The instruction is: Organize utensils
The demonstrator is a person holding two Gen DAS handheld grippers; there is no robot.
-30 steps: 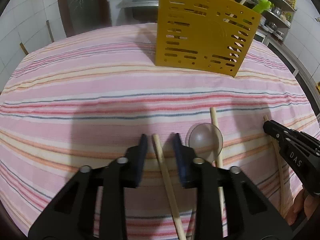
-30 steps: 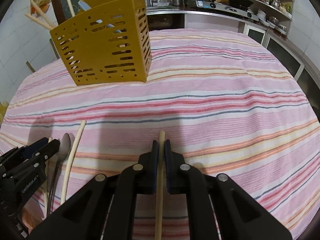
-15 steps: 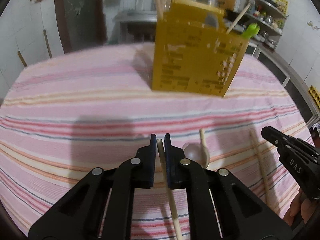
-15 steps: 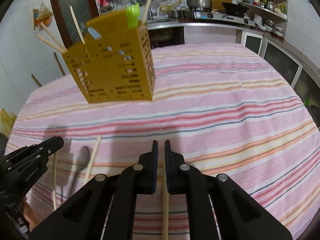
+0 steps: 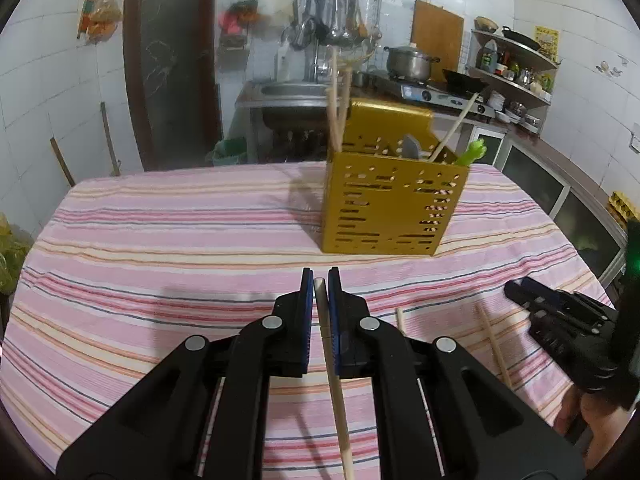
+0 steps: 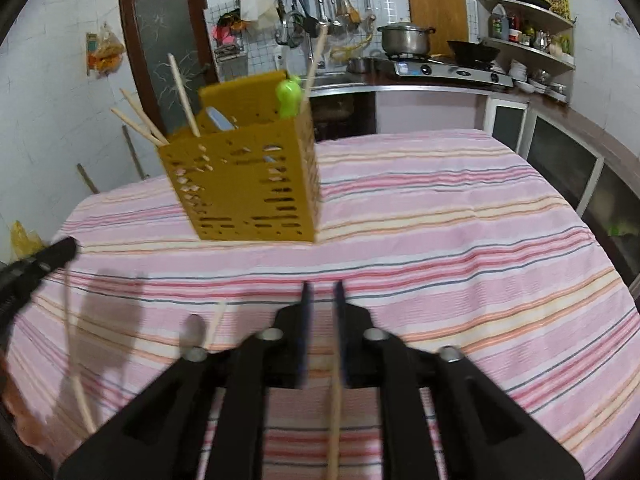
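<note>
My left gripper is shut on a wooden chopstick and holds it above the striped tablecloth. Behind it stands the yellow slotted utensil holder with chopsticks, a spoon and a green handle in it. My right gripper has its jaws opening. A second chopstick lies between them, next to the right finger, and no pad presses on it. The right gripper also shows at the right edge of the left wrist view, and the left gripper at the left edge of the right wrist view.
Two loose chopsticks lie on the cloth between the grippers. In the blurred right wrist view a dark spoon rests beside one loose chopstick, with another loose chopstick further left. A kitchen counter with a stove is behind the table.
The left gripper closed on its chopstick and rose off the cloth with it. The right gripper, shut on its chopstick before, has rose a little and spread its jaws.
</note>
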